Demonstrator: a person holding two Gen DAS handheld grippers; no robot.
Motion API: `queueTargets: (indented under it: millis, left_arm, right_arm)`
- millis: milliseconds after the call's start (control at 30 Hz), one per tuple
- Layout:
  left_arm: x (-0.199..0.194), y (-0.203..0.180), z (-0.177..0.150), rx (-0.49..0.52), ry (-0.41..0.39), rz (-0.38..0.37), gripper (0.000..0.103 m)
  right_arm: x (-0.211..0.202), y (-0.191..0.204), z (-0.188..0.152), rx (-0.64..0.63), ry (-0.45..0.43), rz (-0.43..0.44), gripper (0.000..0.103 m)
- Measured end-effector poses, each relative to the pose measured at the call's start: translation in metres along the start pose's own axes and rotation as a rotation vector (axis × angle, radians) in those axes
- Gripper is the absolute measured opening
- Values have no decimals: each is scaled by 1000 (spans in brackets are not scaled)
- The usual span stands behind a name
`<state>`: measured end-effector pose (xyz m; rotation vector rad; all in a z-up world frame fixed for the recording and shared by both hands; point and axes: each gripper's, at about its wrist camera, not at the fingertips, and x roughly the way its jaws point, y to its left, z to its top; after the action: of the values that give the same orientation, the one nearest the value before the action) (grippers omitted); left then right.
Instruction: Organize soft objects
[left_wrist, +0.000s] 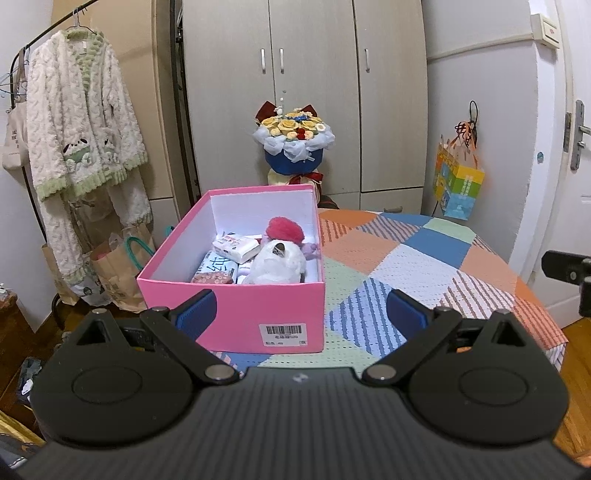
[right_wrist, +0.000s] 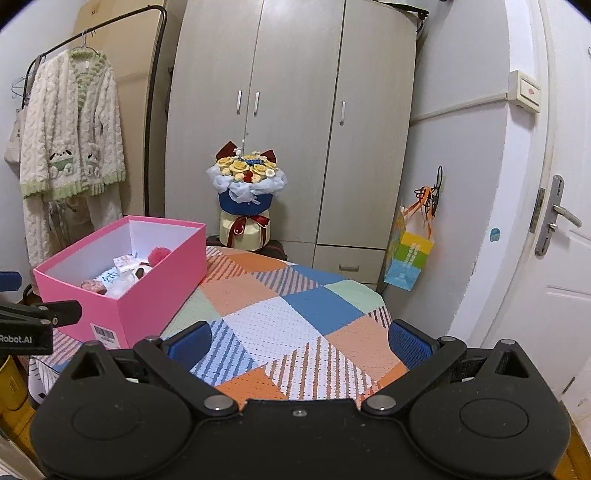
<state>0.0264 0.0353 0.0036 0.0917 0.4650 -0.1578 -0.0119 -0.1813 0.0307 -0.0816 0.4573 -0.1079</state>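
- The pink box (left_wrist: 236, 310) is a rectangular cardboard box with a white inside, lidless, standing on the near-left part of the table; a white barcode label (left_wrist: 283, 334) sits low on its near wall, its small print too fine to read
- Inside the box lie the soft things: a white plush toy (left_wrist: 279, 264) with a fuzzy red pom-pom (left_wrist: 286, 229) behind it; a white wrapped tissue pack (left_wrist: 236, 247) with red print, unreadable; a pale blue pack (left_wrist: 218, 267) bearing a large dark Chinese character; a small reddish patterned pouch (left_wrist: 212, 278) at the near side
- The tablecloth (left_wrist: 406, 258) is a perforated, mesh-like fabric in a patchwork of orange, blue, mint and white triangles, some striped; its bare stretch lies right of the box
- The left gripper (left_wrist: 299, 314) hangs just before the box's near wall, its blue ribbed pads (left_wrist: 195, 310) spread wide, holding nothing; in the right wrist view its black body reads "Robot.AI" in white
- The right gripper (right_wrist: 299, 343) hovers over the striped cloth to the right of the box, fingers likewise parted and empty
- Far behind stands a bouquet (left_wrist: 293, 144) of yellow fabric-like roses in blue and white wrap with a red ribbon, before a grey wood-grain wardrobe (left_wrist: 306, 74)
- At far left a fluffy cream robe (left_wrist: 79, 122) with green trim and panda patches hangs on a black rail; at right a colourful paper gift bag (left_wrist: 458, 181) hangs on the wall by orange ribbons
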Motion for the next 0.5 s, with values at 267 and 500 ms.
queueTargets:
  millis: [267, 500]
  left_arm:
    - [-4, -3, -1, 24, -16, 13, 100]
    - [-5, -3, -1, 21, -16, 10, 100]
  right_arm:
    - [-4, 1, -1, 12, -6, 1, 103]
    - [1, -3, -2, 45, 11, 2, 103]
